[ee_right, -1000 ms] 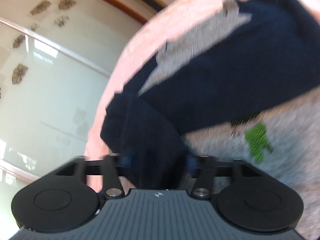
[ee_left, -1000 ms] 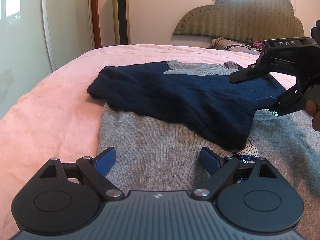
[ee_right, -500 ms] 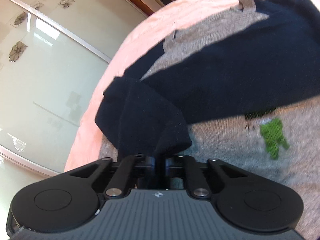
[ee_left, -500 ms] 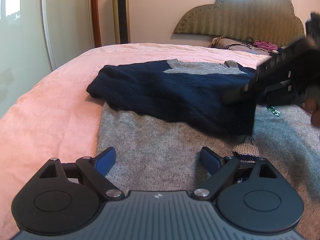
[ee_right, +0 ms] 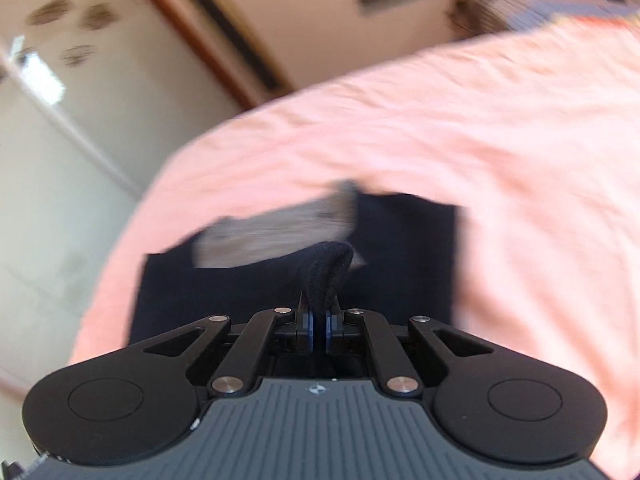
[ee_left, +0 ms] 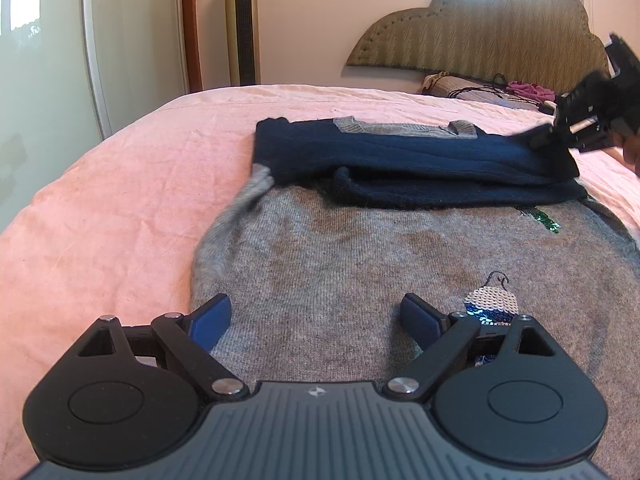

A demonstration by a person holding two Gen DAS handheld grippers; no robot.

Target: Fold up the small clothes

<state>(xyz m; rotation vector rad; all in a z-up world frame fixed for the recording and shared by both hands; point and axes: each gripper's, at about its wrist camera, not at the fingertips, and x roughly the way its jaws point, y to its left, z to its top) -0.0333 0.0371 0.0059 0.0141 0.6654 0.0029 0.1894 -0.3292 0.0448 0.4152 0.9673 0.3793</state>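
Observation:
A small grey sweater [ee_left: 360,264] with navy sleeves lies flat on the pink bed [ee_left: 132,200]. Its navy sleeves [ee_left: 420,168] are folded across the chest. Sequin patches [ee_left: 490,304] show on the grey front. My left gripper [ee_left: 316,316] is open and empty, low over the sweater's hem. My right gripper [ee_right: 318,326] is shut on a navy sleeve cuff [ee_right: 326,272]. In the left wrist view it [ee_left: 538,140] holds the sleeve end at the sweater's right shoulder.
A padded headboard [ee_left: 480,36] and a pile of clothes [ee_left: 500,90] are at the far end of the bed. A tower fan [ee_left: 242,20] and glass wardrobe doors [ee_left: 48,60] stand to the left.
My right gripper closed on the navy sleeve and dragged it rightward across the chest, so the sleeve now lies flatter and farther up. The sweater's left grey edge has bunched. My left gripper stayed put.

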